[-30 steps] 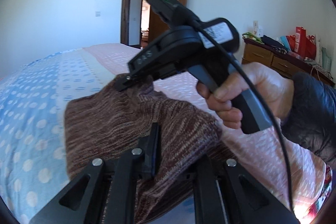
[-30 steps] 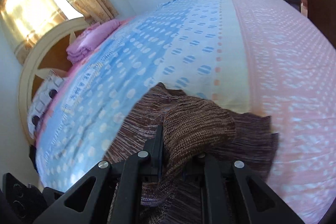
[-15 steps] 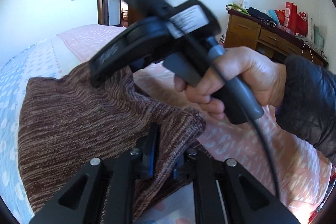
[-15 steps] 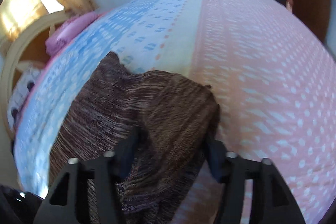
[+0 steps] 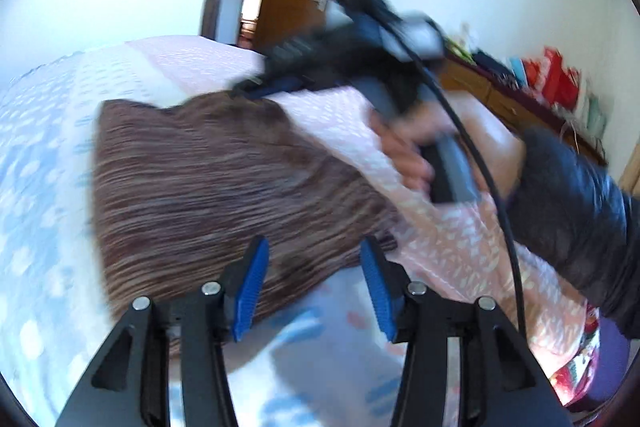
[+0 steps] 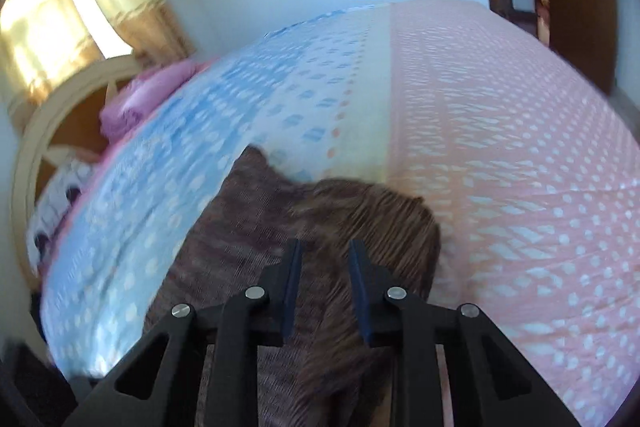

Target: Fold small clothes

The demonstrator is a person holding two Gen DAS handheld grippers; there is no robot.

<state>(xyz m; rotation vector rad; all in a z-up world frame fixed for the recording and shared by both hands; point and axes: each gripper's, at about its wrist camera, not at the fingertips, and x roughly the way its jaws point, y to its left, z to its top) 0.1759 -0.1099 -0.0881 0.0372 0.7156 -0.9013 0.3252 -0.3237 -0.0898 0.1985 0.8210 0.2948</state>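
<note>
Here the brown knit garment (image 5: pixel 208 187) lay spread on the bed (image 6: pixel 500 147), across the seam where the blue dotted cover met the pink. The left hand-held gripper (image 5: pixel 314 287) hovered at the garment's near edge, its blue-padded fingers (image 5: pixel 250 287) spread wide with nothing between them. The right hand-held gripper (image 6: pixel 324 291) stood over the garment's far side, fingers parted and empty, the cloth just beneath; its tip (image 5: pixel 250 91) met the garment's far edge.

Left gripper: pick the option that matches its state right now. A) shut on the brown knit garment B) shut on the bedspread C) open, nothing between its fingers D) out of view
C: the left gripper has its blue pads spread apart, with the brown knit garment lying flat on the bedspread beyond them.
</note>
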